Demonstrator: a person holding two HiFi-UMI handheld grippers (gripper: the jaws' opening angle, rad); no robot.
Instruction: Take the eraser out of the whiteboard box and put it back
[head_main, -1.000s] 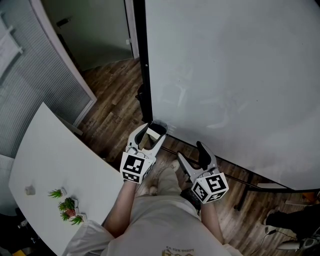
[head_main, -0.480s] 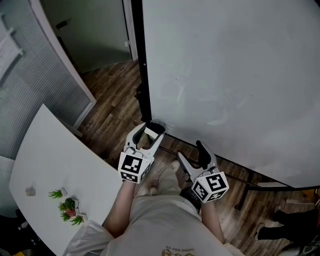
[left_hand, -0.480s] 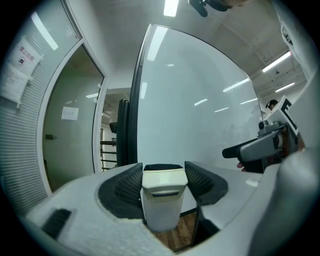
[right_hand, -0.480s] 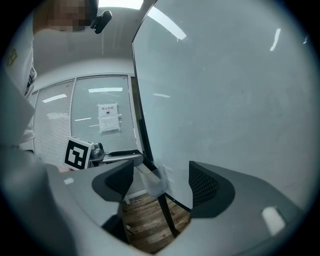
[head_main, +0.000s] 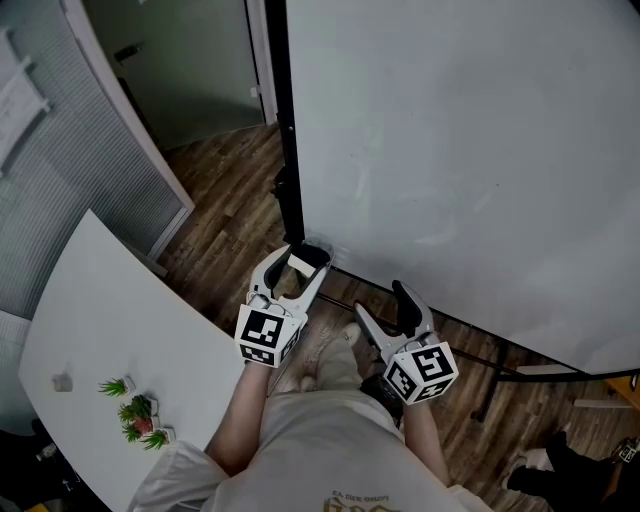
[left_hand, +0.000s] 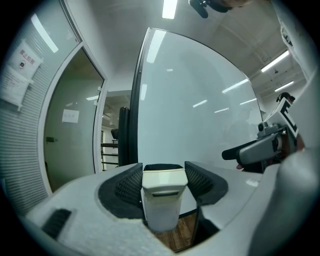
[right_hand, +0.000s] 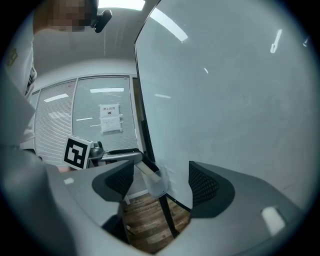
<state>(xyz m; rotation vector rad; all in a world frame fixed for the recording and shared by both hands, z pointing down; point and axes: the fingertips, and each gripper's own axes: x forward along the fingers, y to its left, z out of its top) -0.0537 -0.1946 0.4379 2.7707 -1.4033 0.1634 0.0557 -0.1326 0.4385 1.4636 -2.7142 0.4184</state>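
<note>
**Hazard: eraser jams or drops at the box mouth**

The left tool (head_main: 297, 263) is clamped, jaws partly closed, on the cream eraser (left_hand: 161, 200). The eraser's far end sits at the mouth of the clear whiteboard box (right_hand: 157, 186), at the whiteboard (head_main: 450, 150) corner. A skewed entry could jam it, and an early release could drop it to the floor. The right tool (head_main: 384, 308) stands wide open and empty, just beside.

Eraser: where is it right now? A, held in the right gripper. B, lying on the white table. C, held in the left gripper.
C: the left gripper view shows the left gripper closed on the eraser, while the right gripper stands open, gripping nothing.
</note>
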